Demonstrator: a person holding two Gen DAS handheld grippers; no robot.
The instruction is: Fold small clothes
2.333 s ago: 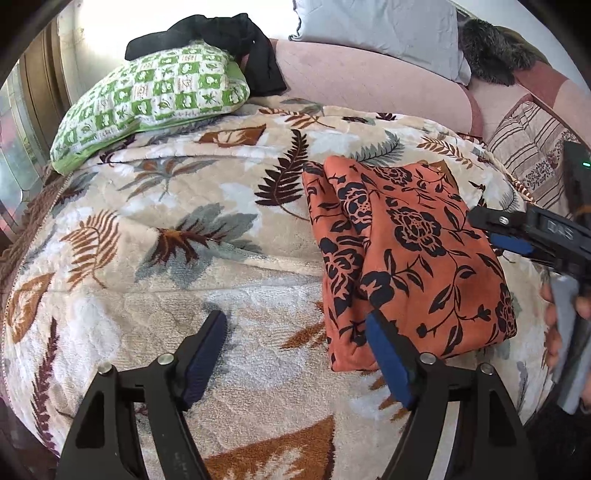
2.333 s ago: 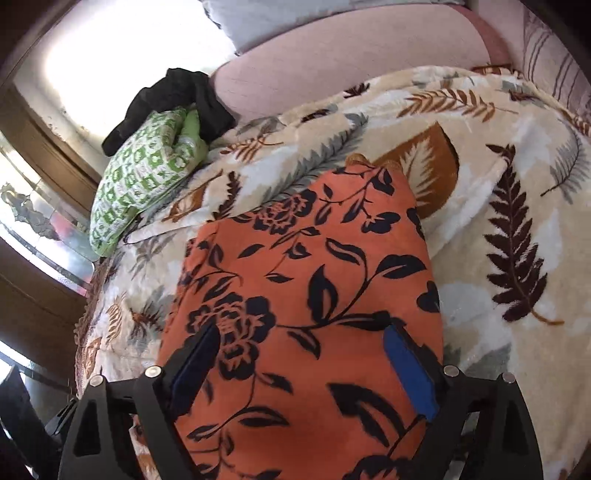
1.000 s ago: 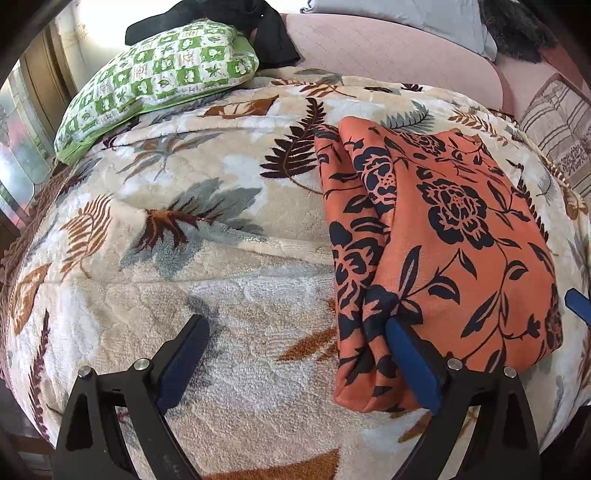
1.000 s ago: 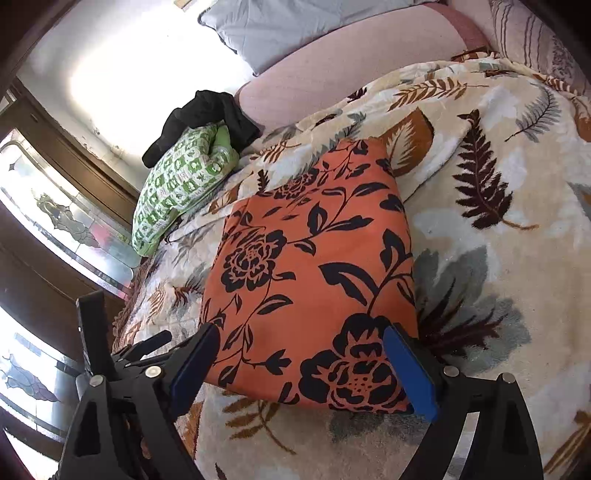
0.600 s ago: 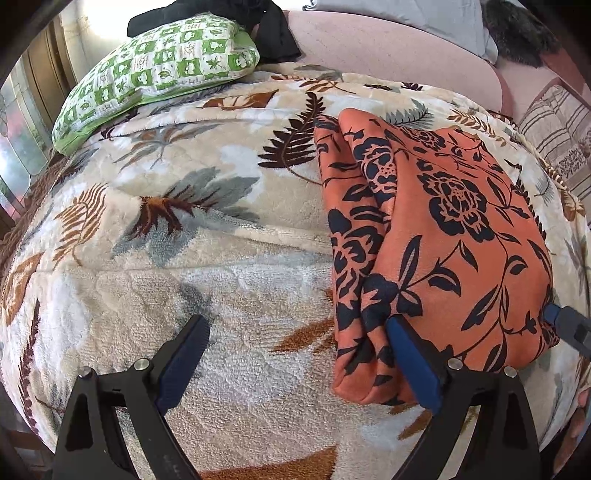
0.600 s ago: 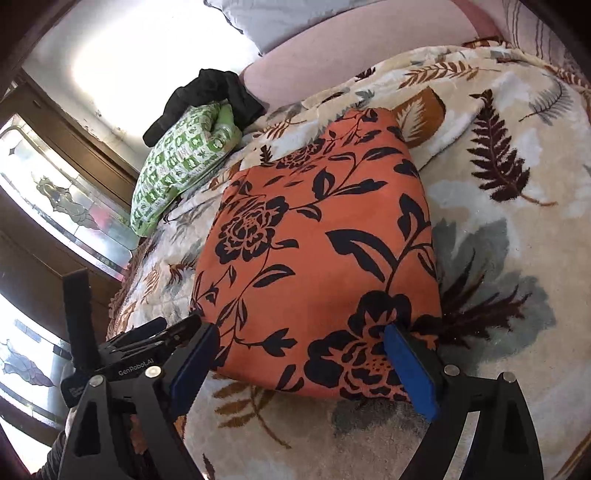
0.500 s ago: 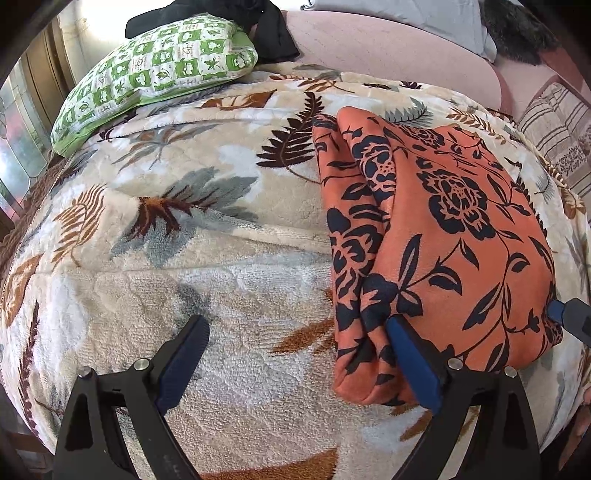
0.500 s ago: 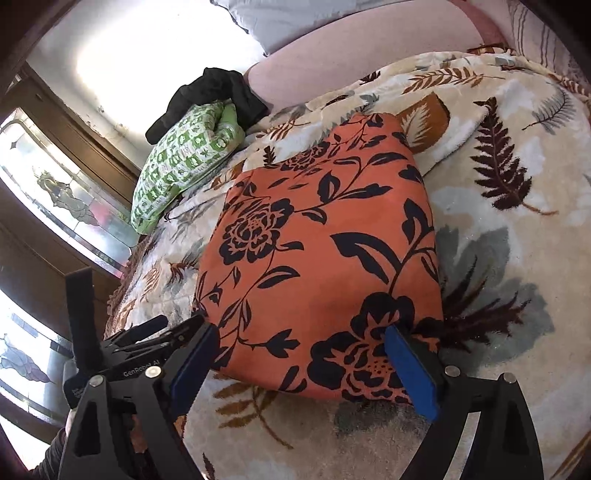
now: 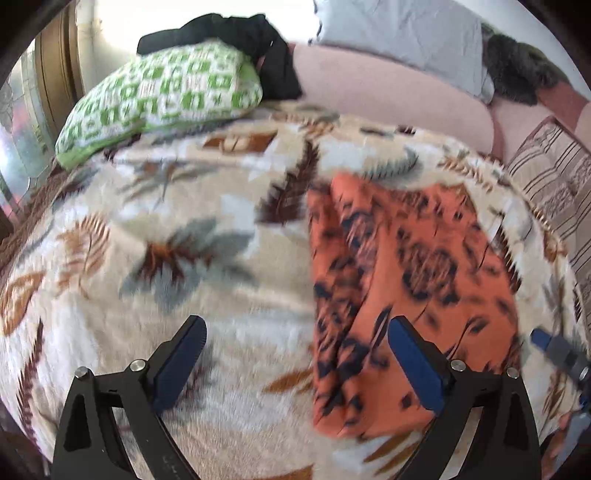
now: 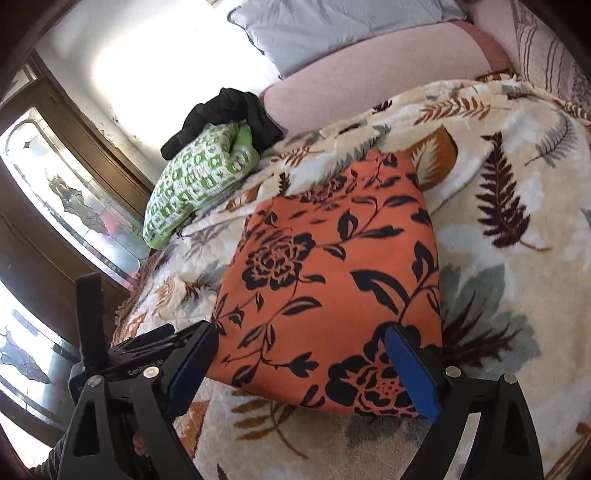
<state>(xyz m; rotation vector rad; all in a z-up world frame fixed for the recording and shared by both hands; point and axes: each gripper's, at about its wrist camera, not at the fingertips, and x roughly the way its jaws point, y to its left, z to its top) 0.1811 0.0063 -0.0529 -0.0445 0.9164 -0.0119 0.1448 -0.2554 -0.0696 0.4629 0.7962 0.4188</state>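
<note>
On your left, the green pillow (image 9: 159, 92) and the black garment (image 9: 236, 33) sit at the head of the bed, away from the work. Your left gripper (image 9: 295, 354) is spread wide and holds nothing; since half a second ago its view has gone blurred and the scene has slid lower in it, so you are swinging it just now. Its right finger (image 9: 413, 365) overlaps the near left edge of the orange floral cloth (image 9: 406, 295), but whether it touches is hidden by the blur.

The cloth lies as a folded rectangle on the leaf-patterned blanket (image 9: 166, 258), its shape unchanged over the last second. That suggests the last fold is down and only tidying or another fold remains.

Your right gripper (image 10: 295, 365) is also spread and empty, framing the cloth's near edge (image 10: 332, 295), having drawn back slightly.
</note>
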